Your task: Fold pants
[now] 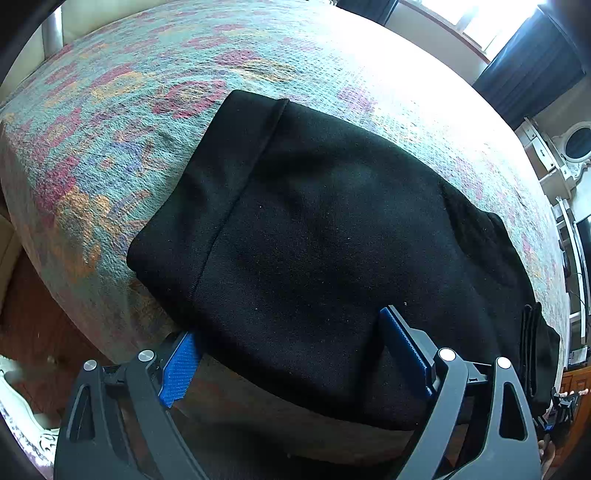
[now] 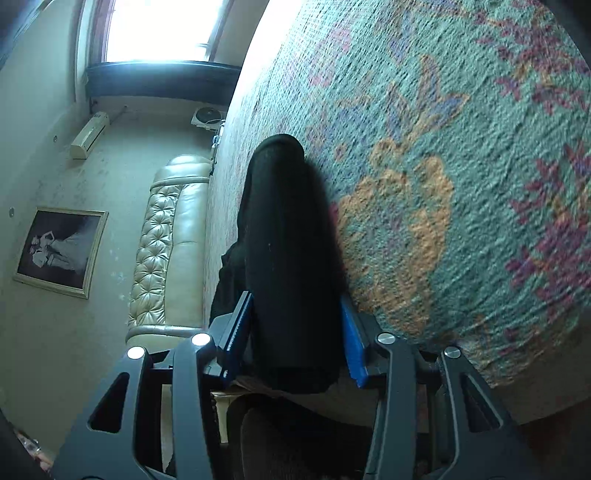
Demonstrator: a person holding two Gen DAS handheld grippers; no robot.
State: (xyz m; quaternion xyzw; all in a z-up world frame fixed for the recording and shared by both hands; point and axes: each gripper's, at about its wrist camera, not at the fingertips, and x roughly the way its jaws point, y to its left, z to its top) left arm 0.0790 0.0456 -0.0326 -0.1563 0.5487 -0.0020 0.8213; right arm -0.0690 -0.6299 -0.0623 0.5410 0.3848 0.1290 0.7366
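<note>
Black pants (image 1: 314, 240) lie folded in a broad pile on a bed with a patterned teal, pink and orange cover (image 1: 110, 110), close to its near edge. My left gripper (image 1: 291, 354) stands open and wide at that edge. The pants' near hem sits between its blue pads (image 1: 181, 365), which do not press on it. In the right wrist view my right gripper (image 2: 295, 339) is shut on a thick rolled fold of the pants (image 2: 288, 229). The black cloth fills the gap between both blue pads (image 2: 354, 343). That fold stretches away along the cover (image 2: 461, 184).
The bed's near edge drops to a wooden floor (image 1: 29, 314). A cream tufted headboard (image 2: 166, 240), a framed picture (image 2: 61, 251) and a bright window (image 2: 159, 29) lie beyond the bed. Dark curtains (image 1: 532, 66) and white shelves (image 1: 554, 162) stand at the far right.
</note>
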